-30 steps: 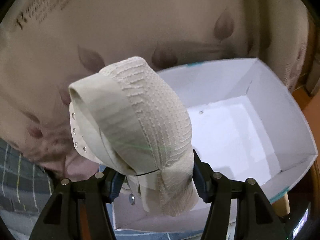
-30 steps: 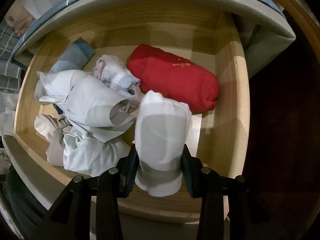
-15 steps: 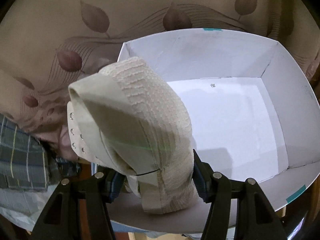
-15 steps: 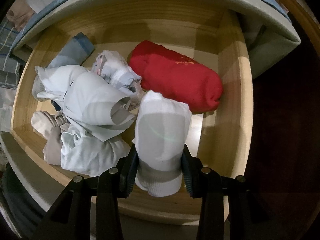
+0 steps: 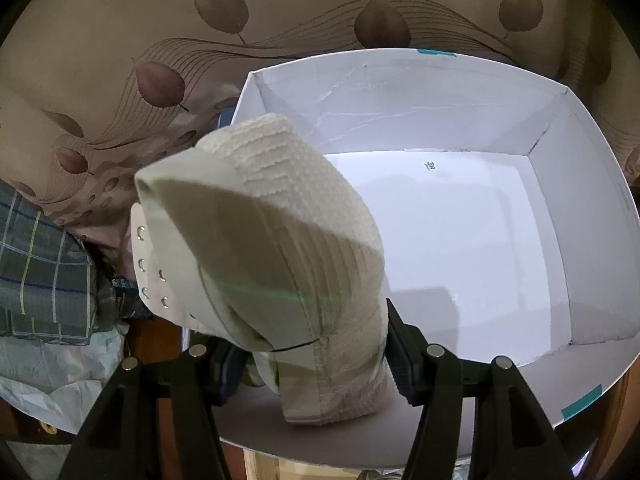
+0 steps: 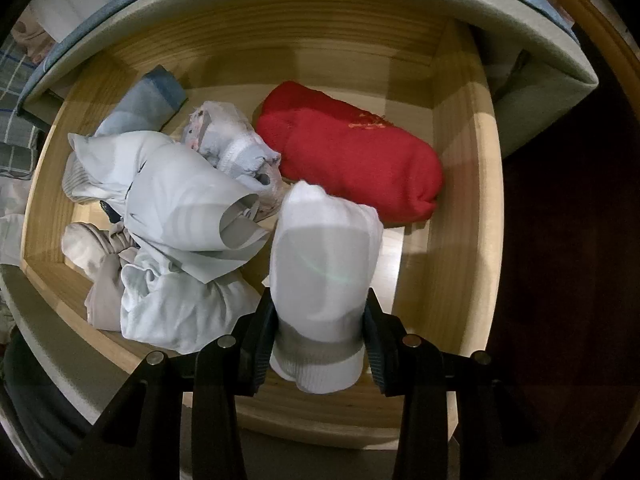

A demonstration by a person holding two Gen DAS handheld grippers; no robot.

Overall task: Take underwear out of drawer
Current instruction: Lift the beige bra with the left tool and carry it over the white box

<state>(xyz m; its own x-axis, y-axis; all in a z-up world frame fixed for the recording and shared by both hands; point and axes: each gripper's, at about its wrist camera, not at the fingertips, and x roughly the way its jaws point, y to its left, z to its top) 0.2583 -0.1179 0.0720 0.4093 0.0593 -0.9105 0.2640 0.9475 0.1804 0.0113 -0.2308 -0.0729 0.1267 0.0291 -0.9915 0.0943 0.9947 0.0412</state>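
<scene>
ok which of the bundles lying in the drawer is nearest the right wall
The red bundle. It lies beside the drawer's right wall; the pale grey and blue ones are piled on the left.

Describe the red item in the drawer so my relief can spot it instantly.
Look into the open wooden drawer. Toward its back right lies a red rolled bundle, beside the pale blue and white garments. It is the only red piece, thick, with small gold embroidery on top.

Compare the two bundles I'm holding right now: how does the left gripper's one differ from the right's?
The beige garment in the left gripper is textured, with rows of hooks, and hangs over the empty white box. The white roll in the right gripper is smooth, with a grey band, and sits above the wooden drawer. Both are rolled fabric pinched between the jaws.
</scene>
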